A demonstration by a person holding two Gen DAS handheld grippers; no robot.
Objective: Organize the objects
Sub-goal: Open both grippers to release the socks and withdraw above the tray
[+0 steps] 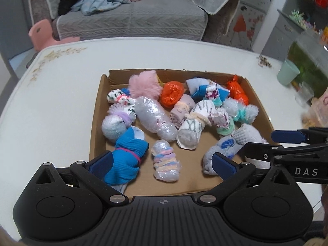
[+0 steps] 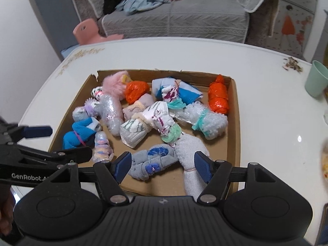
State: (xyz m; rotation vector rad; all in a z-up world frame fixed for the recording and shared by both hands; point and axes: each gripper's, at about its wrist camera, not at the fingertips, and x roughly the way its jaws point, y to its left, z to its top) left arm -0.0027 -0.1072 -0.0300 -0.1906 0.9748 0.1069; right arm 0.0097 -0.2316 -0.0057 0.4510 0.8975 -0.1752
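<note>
A shallow cardboard box (image 1: 98, 102) (image 2: 235, 123) on a white table holds several rolled bundles of socks, plastic and cloth. My left gripper (image 1: 162, 166) is open over the box's near edge, with a pastel-banded plastic bundle (image 1: 165, 164) between its fingers and a blue sock roll (image 1: 127, 160) against its left finger. My right gripper (image 2: 163, 165) is open over the near right part, with a grey sock roll with blue patches (image 2: 151, 162) between its fingers and a white sock roll (image 2: 190, 157) by its right finger. Neither grips anything.
A mint cup (image 1: 288, 71) (image 2: 316, 78) stands at the table's right. Crumbs (image 2: 292, 65) lie near the far right edge. A bag (image 1: 317, 110) sits at the right. Behind the table are a grey sofa (image 1: 131, 18) with clothes and a pink stool (image 1: 41, 32).
</note>
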